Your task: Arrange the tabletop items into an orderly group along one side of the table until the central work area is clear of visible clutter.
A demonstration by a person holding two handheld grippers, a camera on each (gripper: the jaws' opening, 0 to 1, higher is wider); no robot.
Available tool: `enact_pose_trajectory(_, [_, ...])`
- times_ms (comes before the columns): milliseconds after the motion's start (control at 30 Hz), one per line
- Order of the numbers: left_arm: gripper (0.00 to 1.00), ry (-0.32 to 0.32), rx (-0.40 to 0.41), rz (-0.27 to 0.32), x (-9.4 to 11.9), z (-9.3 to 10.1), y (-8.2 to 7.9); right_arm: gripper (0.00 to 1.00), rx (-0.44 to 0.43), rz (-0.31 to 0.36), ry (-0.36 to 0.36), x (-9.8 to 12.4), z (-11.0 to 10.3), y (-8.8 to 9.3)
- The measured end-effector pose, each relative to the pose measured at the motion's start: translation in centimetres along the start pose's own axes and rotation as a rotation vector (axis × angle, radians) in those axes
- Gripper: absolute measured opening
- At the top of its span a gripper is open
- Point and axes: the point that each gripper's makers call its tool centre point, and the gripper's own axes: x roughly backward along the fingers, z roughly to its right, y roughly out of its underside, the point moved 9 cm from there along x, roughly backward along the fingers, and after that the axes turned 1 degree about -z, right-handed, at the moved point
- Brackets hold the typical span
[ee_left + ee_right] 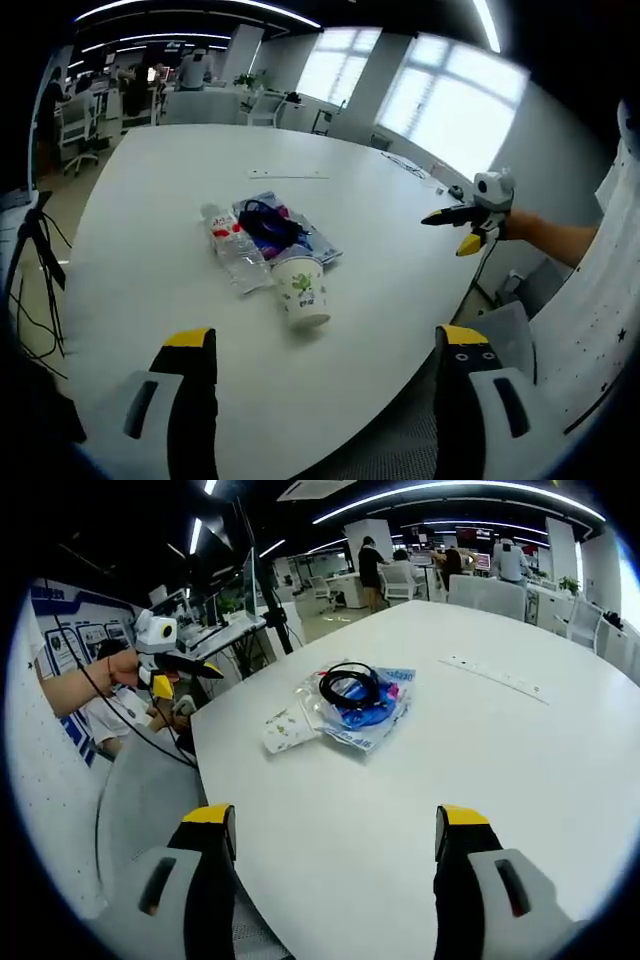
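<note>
A small heap lies mid-table. In the left gripper view it is a clear plastic bottle (pixel 235 252) on its side, a white paper cup (pixel 303 291) tipped over, and a blue packet (pixel 300 238) with a black cable (pixel 265 222) coiled on top. My left gripper (pixel 327 352) stands open near the table edge, short of the cup. From the other side I see the cup (pixel 285 730), the packet (pixel 372 712) and the cable (pixel 350 686). My right gripper (pixel 335 828) is open above bare table, with nothing between its fingers. Each gripper shows in the other's view, held off the table edge: the right gripper (pixel 462 228) and the left gripper (pixel 185 675).
A thin white strip (pixel 288 175) (pixel 497 678) lies flat on the table beyond the heap. Cables and a stand (pixel 35 255) are by the table's left side. Office chairs (pixel 480 590), desks and people stand in the background.
</note>
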Motion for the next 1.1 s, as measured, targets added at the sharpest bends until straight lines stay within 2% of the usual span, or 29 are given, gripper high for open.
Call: enact_pose_trajectory(1100, [0.92,0.020,0.006,-0.014,-1.3,-0.4,-0.1,0.80,-0.020,-0.015,-0.006,-0.6,0.6,0.5])
